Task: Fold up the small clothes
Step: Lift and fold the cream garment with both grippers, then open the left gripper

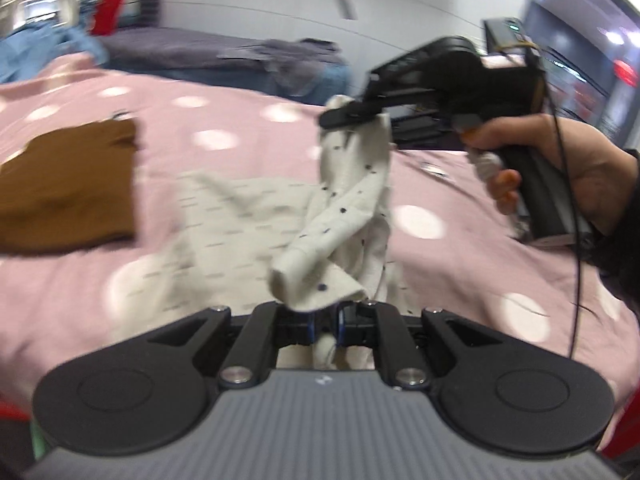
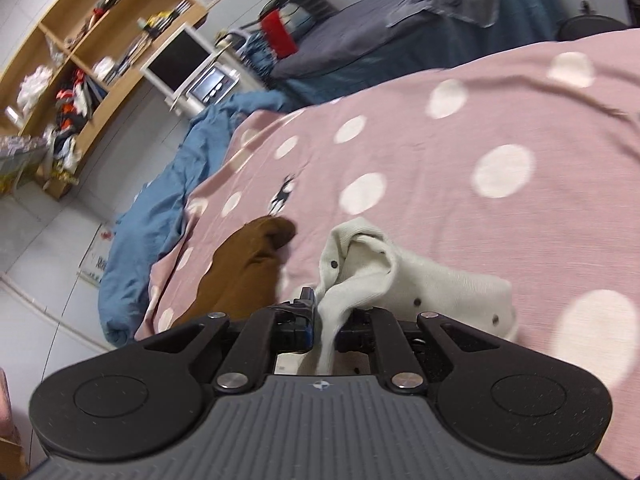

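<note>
A small cream garment with dark dots (image 1: 352, 208) hangs above the pink spotted bedspread (image 1: 240, 128), part of it still lying on the bed. My left gripper (image 1: 326, 328) is shut on its near edge. My right gripper (image 1: 352, 114) is shut on another part and lifts it up, held by a hand at the right. In the right wrist view the cream garment (image 2: 400, 280) bunches up in front of my right gripper (image 2: 326, 328), which pinches a strip of it. A folded brown garment (image 1: 68, 188) lies flat to the left, also seen in the right wrist view (image 2: 244, 272).
A blue cloth (image 2: 176, 184) hangs over the bed's far edge. A second bed with grey and blue bedding (image 1: 224, 50) stands behind. A wooden shelf (image 2: 80, 48) and a white monitor (image 2: 180, 60) stand by the wall.
</note>
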`<state>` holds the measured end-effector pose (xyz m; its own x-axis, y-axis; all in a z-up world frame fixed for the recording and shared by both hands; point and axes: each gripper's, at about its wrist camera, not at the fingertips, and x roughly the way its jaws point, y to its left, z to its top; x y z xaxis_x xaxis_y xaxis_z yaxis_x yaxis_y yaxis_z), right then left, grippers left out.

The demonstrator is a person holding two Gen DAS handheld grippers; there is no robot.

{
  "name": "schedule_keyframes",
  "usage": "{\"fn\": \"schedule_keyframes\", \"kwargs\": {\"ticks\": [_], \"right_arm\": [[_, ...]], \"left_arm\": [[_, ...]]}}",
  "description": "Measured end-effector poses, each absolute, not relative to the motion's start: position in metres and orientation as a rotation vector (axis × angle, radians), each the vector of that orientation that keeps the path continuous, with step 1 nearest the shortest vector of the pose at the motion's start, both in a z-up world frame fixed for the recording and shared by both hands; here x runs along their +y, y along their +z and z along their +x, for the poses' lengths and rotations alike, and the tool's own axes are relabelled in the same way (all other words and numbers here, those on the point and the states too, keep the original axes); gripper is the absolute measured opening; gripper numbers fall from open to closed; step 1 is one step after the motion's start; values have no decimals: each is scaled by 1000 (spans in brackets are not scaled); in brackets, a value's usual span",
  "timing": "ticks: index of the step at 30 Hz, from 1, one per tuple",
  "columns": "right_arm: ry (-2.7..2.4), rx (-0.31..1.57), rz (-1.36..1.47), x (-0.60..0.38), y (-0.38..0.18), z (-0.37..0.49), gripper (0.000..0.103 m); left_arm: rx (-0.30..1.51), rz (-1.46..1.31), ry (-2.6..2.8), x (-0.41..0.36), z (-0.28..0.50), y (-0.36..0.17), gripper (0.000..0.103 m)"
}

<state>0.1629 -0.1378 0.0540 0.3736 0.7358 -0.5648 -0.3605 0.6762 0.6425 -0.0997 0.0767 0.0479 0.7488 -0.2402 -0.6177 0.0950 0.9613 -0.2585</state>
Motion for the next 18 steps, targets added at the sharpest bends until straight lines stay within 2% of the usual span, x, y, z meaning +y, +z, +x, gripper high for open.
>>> {"fn": "schedule_keyframes", "kwargs": {"ticks": [13,14,15,18], "right_arm": [[758,1054,397,-63,14,180,17],[762,1053,399,-60,12,180,26],[777,1057,404,-57,9,181,29],[800,1034,422,-57,6,178,49]], "left_arm": [[735,-241,-39,129,-115,26,9],[738,-241,-31,131,-116,24,9],[742,-241,-24,134,-116,22,9],[749,-237,3,139,-120,19,9]]}}
